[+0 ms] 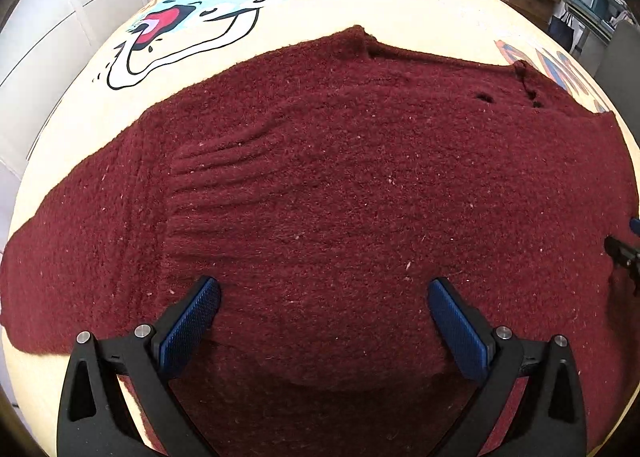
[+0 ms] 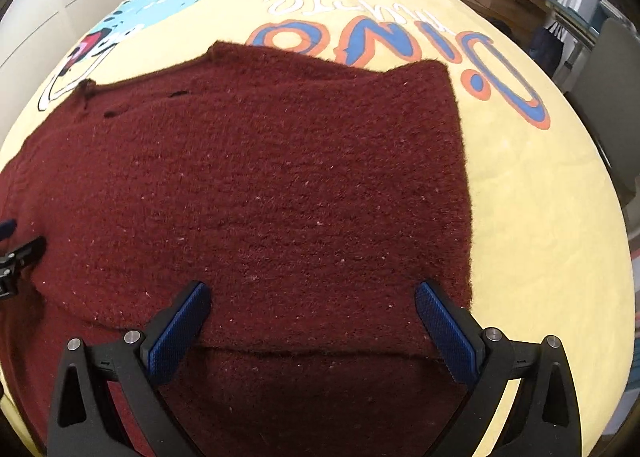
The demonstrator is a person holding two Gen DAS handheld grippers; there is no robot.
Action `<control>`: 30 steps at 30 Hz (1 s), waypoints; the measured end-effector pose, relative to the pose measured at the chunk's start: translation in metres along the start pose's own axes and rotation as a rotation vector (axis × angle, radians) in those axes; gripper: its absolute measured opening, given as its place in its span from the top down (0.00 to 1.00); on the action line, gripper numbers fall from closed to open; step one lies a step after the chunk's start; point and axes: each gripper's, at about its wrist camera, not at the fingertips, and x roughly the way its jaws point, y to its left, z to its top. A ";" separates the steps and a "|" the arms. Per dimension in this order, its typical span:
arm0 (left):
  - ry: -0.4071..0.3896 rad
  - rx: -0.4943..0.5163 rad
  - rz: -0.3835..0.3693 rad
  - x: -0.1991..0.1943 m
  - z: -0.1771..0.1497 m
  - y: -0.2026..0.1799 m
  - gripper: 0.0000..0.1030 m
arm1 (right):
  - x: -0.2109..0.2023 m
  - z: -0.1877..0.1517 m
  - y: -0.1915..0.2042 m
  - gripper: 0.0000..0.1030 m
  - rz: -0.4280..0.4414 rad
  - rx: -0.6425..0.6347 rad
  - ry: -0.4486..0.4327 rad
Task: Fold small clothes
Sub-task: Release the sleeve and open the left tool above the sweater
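Dark red knit sweater [image 1: 340, 185] lies spread flat on a bed w/ a yellow cartoon-print blanket [image 2: 532, 193]; one sleeve is folded in across the body on the left side, and on the right side a folded layer lies over the lower part. Left gripper [image 1: 324, 297] hovers just above the sweater's near part, jaws spread wide, nothing between the blue pads. Right gripper [image 2: 312, 297] is the same: jaws wide apart, empty, over the near right part by the folded edge; each gripper's tip shows at the edge of the other's view.
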 end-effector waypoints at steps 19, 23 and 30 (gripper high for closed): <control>0.009 -0.003 -0.035 -0.026 -0.005 0.007 0.01 | -0.034 -0.006 0.006 0.01 0.017 0.000 -0.004; 0.017 -0.081 -0.072 -0.046 -0.013 0.034 0.01 | -0.057 -0.018 0.007 0.01 0.027 -0.020 0.025; -0.035 -0.199 -0.008 -0.094 -0.036 0.109 0.01 | -0.101 -0.043 0.010 0.01 0.021 -0.036 0.007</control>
